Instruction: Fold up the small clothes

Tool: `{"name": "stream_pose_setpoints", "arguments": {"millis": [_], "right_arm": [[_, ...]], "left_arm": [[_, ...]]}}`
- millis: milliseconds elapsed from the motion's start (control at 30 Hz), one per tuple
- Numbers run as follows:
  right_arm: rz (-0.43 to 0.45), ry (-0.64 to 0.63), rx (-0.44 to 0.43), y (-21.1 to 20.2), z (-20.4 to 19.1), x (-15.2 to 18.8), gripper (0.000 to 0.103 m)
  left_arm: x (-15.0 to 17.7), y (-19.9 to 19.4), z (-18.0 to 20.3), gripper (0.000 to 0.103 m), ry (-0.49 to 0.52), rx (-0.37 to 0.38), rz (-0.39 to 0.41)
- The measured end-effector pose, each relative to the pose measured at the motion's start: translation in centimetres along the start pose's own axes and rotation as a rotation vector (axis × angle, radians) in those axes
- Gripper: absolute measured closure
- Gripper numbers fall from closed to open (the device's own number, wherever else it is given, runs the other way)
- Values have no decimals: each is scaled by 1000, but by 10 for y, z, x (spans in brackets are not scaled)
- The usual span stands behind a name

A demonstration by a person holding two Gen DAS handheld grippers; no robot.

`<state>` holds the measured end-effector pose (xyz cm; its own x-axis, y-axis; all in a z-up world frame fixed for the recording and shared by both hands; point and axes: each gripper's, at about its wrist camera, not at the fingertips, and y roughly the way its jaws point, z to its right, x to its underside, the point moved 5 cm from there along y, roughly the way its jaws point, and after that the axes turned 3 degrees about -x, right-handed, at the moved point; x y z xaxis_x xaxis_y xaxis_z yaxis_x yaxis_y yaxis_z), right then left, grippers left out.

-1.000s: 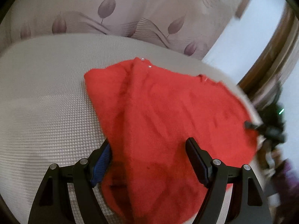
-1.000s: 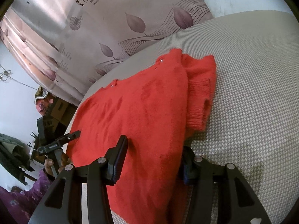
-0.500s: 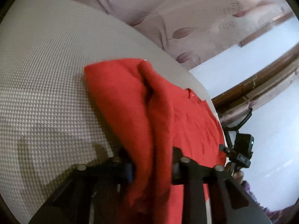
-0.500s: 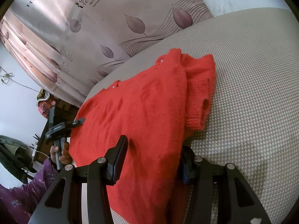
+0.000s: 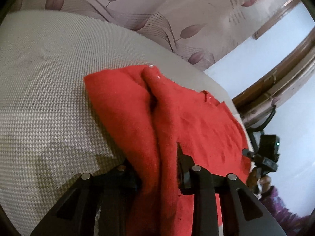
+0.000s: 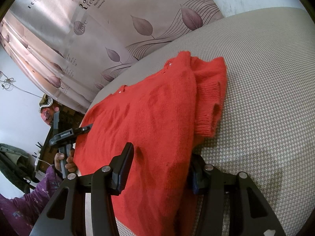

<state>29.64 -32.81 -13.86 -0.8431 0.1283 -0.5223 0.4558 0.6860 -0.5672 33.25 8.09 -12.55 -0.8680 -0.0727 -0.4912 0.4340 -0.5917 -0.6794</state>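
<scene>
A small red knitted sweater (image 5: 196, 122) lies on a grey houndstooth cushion (image 5: 49, 98). My left gripper (image 5: 159, 169) is shut on a bunched fold of the sweater's near edge, the cloth rising as a ridge between its fingers. In the right wrist view the sweater (image 6: 153, 122) spreads left, with a folded sleeve and ribbed cuff (image 6: 208, 106) at its right side. My right gripper (image 6: 159, 167) has its jaws wide apart around the sweater's near edge, with cloth between them. The other gripper shows far left in the right wrist view (image 6: 69, 135).
A leaf-patterned curtain (image 6: 118, 29) hangs behind the cushion. A wooden frame (image 5: 285, 63) and pale wall stand at the right in the left wrist view. The person's purple sleeve (image 6: 29, 202) is at the lower left. Bare cushion (image 6: 265, 98) lies right of the sweater.
My left gripper closed on the sweater's near edge and lifted it into a ridge, turning leftward. My right gripper stayed open and still around the cloth.
</scene>
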Motion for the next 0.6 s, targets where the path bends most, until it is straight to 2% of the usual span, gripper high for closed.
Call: {"name": "stream_pose_setpoints", "arguments": {"millis": [167, 267, 600], "right_arm": [[3, -2, 8, 0, -2, 0, 56], [4, -5, 14, 0, -4, 0, 56], [3, -5, 14, 2, -4, -2, 56]], "left_arm": [[3, -2, 13, 84, 121, -145, 43], [5, -3, 15, 84, 159, -191, 61], [6, -4, 17, 85, 191, -235, 76]]}}
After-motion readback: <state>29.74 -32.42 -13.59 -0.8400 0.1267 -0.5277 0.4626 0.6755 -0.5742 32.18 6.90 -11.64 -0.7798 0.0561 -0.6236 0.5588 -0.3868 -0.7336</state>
